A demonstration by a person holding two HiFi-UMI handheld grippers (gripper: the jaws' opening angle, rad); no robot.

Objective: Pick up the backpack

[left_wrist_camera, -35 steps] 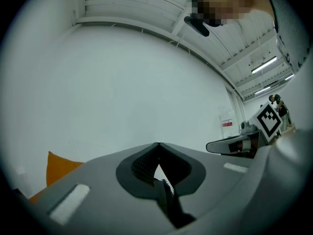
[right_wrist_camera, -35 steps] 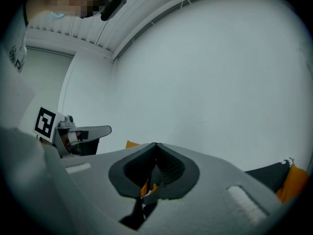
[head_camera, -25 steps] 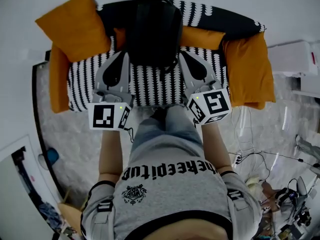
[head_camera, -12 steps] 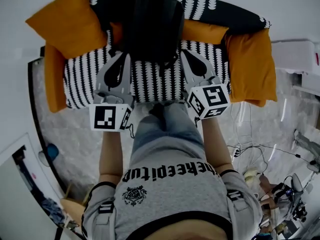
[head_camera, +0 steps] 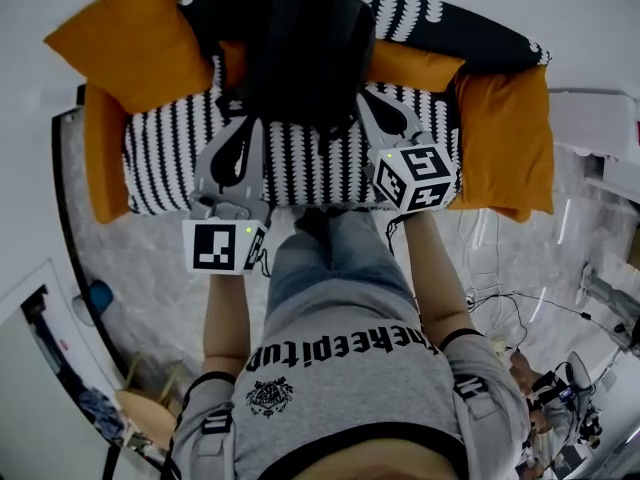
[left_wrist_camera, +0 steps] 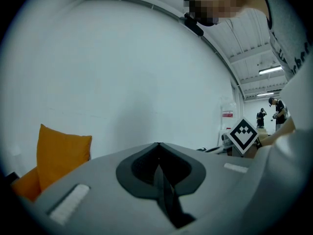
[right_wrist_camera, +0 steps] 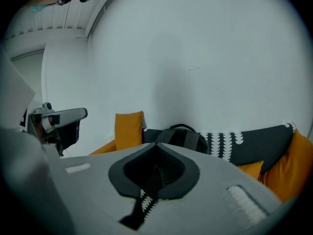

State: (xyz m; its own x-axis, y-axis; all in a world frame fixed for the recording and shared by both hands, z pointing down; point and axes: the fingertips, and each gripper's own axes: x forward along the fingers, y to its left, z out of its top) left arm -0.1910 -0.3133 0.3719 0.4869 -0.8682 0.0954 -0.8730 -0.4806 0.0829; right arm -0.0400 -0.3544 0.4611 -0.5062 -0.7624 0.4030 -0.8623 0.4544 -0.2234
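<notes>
A black backpack [head_camera: 295,48] stands upright against the back of a sofa with a black-and-white striped cover [head_camera: 170,163]. In the right gripper view the backpack [right_wrist_camera: 185,135] shows just beyond the jaws, top handle up. My left gripper [head_camera: 254,121] hovers over the seat below the backpack's left corner, jaws shut and empty. My right gripper [head_camera: 363,96] is close beside the backpack's lower right corner, also shut on nothing. The left gripper [left_wrist_camera: 158,145] faces a bare white wall, while the right gripper [right_wrist_camera: 156,144] points at the backpack.
Orange cushions lie at the sofa's left [head_camera: 130,38] and right [head_camera: 505,138], with a smaller one [head_camera: 415,66] beside the backpack. Cables [head_camera: 500,308] trail over the floor at the right. A white wall stands behind the sofa.
Both grippers have sunk toward the sofa seat. The right one has also moved forward, closer to the backpack's lower right corner. Both stay shut.
</notes>
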